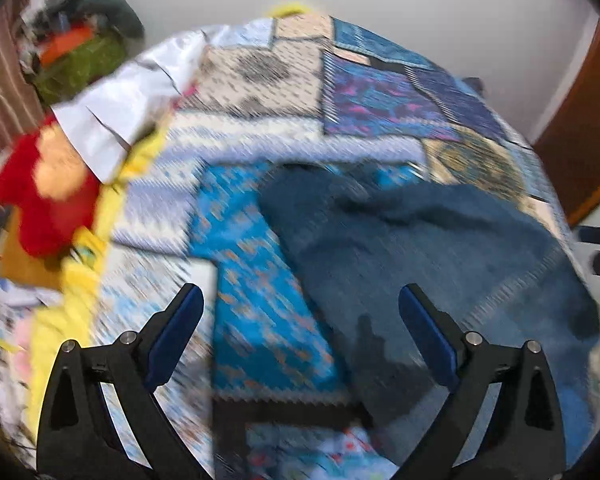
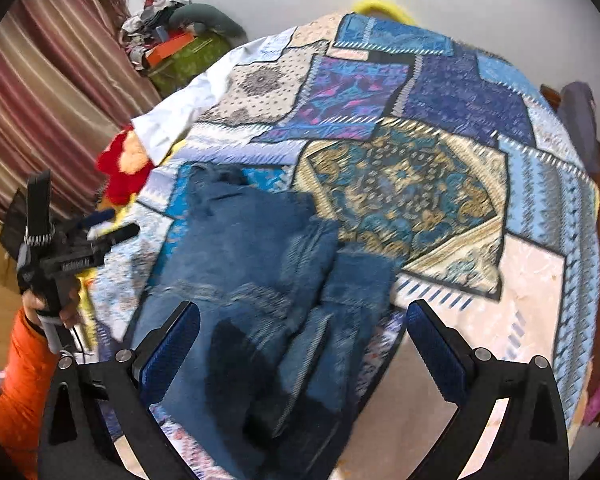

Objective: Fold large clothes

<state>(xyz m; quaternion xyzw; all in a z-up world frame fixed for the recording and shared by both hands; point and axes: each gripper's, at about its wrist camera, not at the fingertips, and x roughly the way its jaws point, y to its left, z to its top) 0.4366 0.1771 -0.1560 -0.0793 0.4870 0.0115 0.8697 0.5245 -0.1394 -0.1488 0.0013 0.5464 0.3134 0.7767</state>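
Note:
A large dark blue garment [image 2: 252, 264] lies partly folded on the patchwork bedspread [image 2: 400, 184]. It also shows in the left wrist view [image 1: 420, 248], blurred. My left gripper [image 1: 300, 312] is open and empty above the bedspread, just left of the garment. It also shows from outside in the right wrist view [image 2: 112, 228], held by a hand in an orange sleeve. My right gripper [image 2: 302, 324] is open and empty above the garment's near end.
A white cloth [image 1: 120, 116], a red and orange item [image 1: 48, 196] and yellow fabric [image 1: 80, 280] lie along the bed's left side. A pile of clothes and a green bag [image 2: 184, 56] stand by the striped curtain [image 2: 48, 92]. A white wall is behind.

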